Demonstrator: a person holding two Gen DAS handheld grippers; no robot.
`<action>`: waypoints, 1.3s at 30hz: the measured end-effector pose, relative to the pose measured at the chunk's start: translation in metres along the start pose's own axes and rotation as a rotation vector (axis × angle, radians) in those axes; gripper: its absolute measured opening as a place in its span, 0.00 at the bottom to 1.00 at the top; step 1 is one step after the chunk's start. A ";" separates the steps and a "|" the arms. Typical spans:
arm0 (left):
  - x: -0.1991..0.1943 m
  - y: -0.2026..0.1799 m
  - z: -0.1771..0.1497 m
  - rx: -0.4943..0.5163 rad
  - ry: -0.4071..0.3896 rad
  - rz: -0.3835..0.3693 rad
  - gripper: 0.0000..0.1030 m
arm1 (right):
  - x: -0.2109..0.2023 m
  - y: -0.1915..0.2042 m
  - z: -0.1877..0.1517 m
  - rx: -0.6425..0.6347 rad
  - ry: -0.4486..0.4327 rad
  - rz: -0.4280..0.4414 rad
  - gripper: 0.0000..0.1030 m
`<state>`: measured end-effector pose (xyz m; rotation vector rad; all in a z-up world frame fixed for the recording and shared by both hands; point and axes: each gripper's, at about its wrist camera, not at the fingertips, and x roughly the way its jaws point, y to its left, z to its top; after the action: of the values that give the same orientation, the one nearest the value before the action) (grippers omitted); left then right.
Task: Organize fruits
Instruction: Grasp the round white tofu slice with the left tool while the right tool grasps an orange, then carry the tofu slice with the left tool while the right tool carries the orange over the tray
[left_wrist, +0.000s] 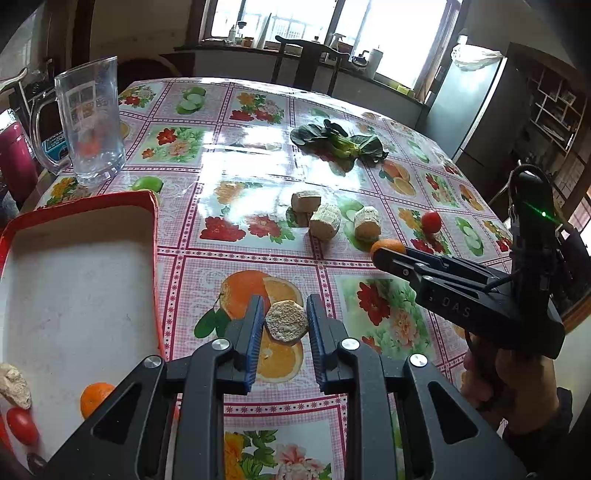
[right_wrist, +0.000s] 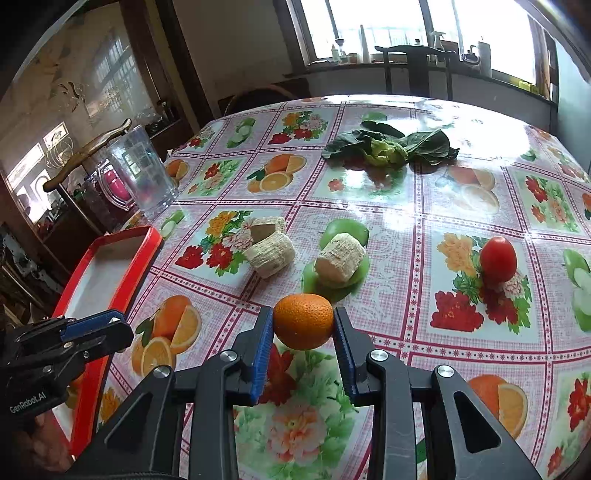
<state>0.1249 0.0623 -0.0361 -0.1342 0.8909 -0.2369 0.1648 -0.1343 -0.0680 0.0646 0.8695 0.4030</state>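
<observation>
both grippers loaded: my right gripper (right_wrist: 303, 332) clamps the orange (right_wrist: 303, 320), left gripper (left_wrist: 285, 325) pinches a pale chunk (left_wrist: 286, 320); red tray (right_wrist: 147, 242) sits at ten o'clock, nearer the left.

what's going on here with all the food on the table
A person is sorting produce with two handheld grippers. The left gripper is closed on a pale cut chunk beside the red tray, which already holds an orange and a tomato. The right gripper grips an orange above the tablecloth. Three more pale chunks, a tomato and leafy greens lie on the table.
</observation>
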 end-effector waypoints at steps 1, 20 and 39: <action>-0.004 0.001 -0.001 -0.002 -0.005 0.002 0.20 | -0.003 0.002 -0.002 -0.002 -0.002 0.005 0.32; -0.065 0.033 -0.036 -0.050 -0.078 0.063 0.20 | -0.038 0.074 -0.028 -0.071 -0.019 0.110 0.31; -0.088 0.066 -0.051 -0.097 -0.112 0.105 0.20 | -0.043 0.132 -0.032 -0.160 -0.018 0.177 0.31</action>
<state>0.0419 0.1483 -0.0158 -0.1882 0.7954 -0.0881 0.0735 -0.0316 -0.0286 -0.0027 0.8134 0.6353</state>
